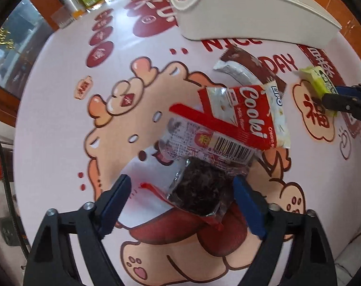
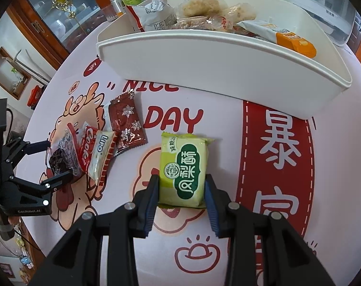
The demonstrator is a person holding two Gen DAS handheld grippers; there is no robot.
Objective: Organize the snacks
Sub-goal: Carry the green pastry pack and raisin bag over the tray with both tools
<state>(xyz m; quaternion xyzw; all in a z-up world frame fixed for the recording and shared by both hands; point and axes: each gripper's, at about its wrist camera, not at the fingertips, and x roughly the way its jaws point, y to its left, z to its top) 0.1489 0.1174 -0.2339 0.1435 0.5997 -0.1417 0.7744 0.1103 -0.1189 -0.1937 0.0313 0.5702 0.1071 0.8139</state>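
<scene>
From the left wrist, the left tongs [image 1: 181, 205] stand wide open. A clear pack with a dark snack [image 1: 199, 190] lies between the blue fingers [image 1: 248, 208], not squeezed. The white bin [image 1: 252, 16] sits far ahead.

From the right wrist, the right tongs [image 2: 181, 191] are narrow and pinch a green snack pack [image 2: 184, 169]. The bin [image 2: 216, 69] is ahead, with snacks in it.

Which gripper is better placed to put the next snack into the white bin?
Right. The right gripper is already shut on the green pack, with the bin just ahead. The left gripper stands open around the dark snack, not yet gripping.
</scene>
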